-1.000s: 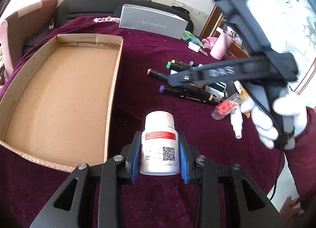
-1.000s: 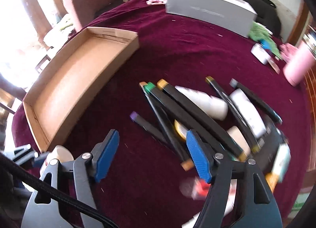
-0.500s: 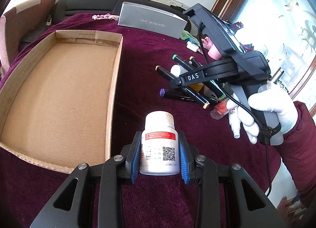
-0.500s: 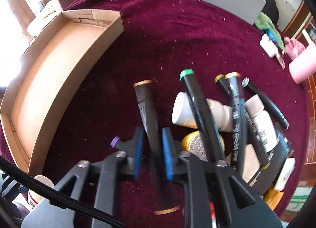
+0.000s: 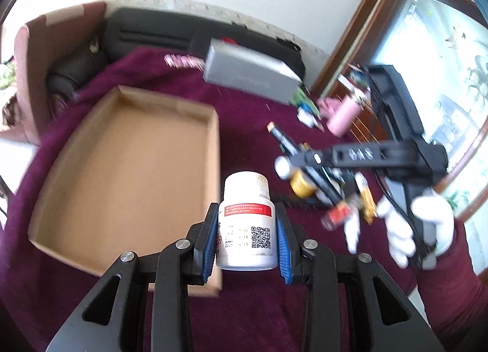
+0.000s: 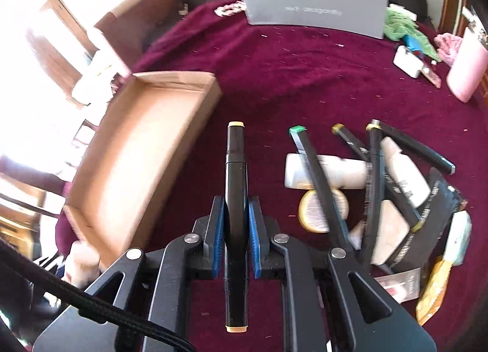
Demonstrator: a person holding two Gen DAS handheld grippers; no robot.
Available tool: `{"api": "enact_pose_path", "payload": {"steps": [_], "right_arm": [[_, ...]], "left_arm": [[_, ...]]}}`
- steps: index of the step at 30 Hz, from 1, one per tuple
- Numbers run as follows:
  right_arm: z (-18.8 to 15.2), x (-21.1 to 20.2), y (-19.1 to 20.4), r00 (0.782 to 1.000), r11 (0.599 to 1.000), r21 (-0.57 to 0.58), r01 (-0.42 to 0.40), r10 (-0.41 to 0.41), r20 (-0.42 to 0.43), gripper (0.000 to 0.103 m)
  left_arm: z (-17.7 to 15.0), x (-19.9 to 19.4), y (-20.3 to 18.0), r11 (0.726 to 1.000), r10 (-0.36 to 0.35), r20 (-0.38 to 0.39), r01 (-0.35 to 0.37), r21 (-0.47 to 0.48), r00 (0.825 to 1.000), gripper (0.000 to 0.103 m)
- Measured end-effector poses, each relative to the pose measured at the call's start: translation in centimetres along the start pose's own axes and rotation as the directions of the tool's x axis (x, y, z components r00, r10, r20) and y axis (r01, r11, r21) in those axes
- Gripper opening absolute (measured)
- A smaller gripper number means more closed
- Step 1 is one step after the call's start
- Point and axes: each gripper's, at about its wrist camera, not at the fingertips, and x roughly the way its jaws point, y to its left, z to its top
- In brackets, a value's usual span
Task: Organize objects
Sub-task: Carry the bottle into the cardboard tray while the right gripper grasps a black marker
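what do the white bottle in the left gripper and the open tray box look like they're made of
White bottle: apparently smooth plastic, from its even semi-gloss body and ribbed cap, with a printed paper-like label. Tray box: plain brown cardboard, matte, with thin folded walls and raw edges.

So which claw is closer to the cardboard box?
Left. The left claw, gripping the pill bottle, hangs beside the cardboard box corner. The right claw, holding a marker, sits farther off.

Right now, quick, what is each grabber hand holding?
Left gripper: closed on the white pill bottle.
Right gripper: closed on a black marker with tan ends.
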Motion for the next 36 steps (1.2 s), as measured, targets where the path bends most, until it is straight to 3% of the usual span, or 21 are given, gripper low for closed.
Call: {"api": "enact_pose_path", "payload": {"steps": [4,9,11,16,23,29,36], "right_arm": [[1.7,-0.2,2.7,0.992,0.992,0.024,-0.124,0.124,0.016,0.013],[5.0,2.2,4.9,0.975,0.969,0.113,-0.221,0.22,0.026,0.013],[6.5,4.2,5.4,0.978,0.967,0.146,-0.21,0.209,0.021,0.013],[9.0,9.7,5.3,0.985,0.958,0.233,-0.167,0.174,-0.011,0.013],[10.3,12.7,5.1,0.998,0.972,0.226,-0.061,0.065,-0.01,0.013],[10.1,13.9,4.6,0.998,0.973,0.222,-0.063,0.063,0.006,0.013],[9.9,14.0,4.9,0.999,0.983,0.179,-0.031,0.027,0.026,0.013]], "left_arm": [[3.8,0.1,1.8,0.995,0.092,0.047,-0.093,0.026,0.995,0.029],[8.5,5.0,6.0,0.985,0.173,-0.007,-0.173,-0.001,0.985,0.029],[9.3,7.3,6.9,0.978,0.206,-0.036,-0.206,-0.002,0.978,0.029],[9.7,12.5,9.6,0.983,0.156,-0.117,-0.165,-0.079,0.981,0.029],[10.0,17.6,11.6,0.971,0.131,-0.168,-0.16,-0.177,0.977,0.029],[9.4,18.4,12.7,0.961,0.129,-0.169,-0.166,-0.222,0.977,0.029],[9.1,17.9,13.5,0.956,0.082,-0.127,-0.114,-0.271,0.989,0.03]]}}
